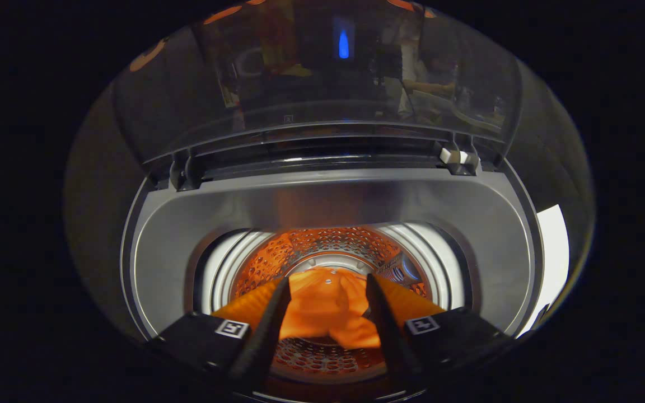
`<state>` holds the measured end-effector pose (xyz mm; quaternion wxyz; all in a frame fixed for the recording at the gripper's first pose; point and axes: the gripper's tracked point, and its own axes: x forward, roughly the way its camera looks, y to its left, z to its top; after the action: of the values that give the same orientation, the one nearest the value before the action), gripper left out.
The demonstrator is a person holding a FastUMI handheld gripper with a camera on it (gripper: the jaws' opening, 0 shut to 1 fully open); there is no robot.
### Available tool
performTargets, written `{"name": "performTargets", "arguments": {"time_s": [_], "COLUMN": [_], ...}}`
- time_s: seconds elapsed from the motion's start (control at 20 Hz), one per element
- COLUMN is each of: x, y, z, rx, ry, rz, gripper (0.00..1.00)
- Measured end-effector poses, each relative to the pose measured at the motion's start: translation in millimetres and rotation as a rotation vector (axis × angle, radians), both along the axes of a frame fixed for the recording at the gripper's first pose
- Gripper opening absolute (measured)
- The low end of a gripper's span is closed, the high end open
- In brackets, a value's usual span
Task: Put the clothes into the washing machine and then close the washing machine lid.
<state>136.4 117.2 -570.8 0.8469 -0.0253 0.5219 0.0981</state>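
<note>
Hovering my gripper over drum, fingers spread wide, gripping nothing; orange garment lies below between them; raised lid stands beyond.

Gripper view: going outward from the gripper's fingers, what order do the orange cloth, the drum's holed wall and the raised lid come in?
1. Orange cloth, between the open fingers.
2. Drum's holed wall, beyond the cloth.
3. Raised lid, farthest, standing behind the tub opening.
</note>
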Motion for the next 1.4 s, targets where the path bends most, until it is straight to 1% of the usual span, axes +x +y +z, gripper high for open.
{"name": "performTargets", "arguments": {"time_s": [0.05,0.3,0.4,0.65,0.8,0.9,1.1,1.25,1.4], "x": [0,-4,-4,-5,-8,-7,0,16,34], "y": [1,0,-1,-5,-3,-4,-5,-5,2], "z": [3,10,17,60,97,124,199,259,302], "rx": [0.005,0.022,0.031,0.051,0.09,0.095,0.134,0.122,0.125], "ry": [-0.006,-0.022,-0.048,-0.161,-0.236,-0.31,-0.454,-0.577,-0.654], "rz": [0.003,-0.012,-0.013,0.004,-0.015,-0.027,-0.043,-0.007,0.034], "gripper": [0.99,1.0,1.0,1.0,1.0,1.0,1.0,1.0,1.0]}}
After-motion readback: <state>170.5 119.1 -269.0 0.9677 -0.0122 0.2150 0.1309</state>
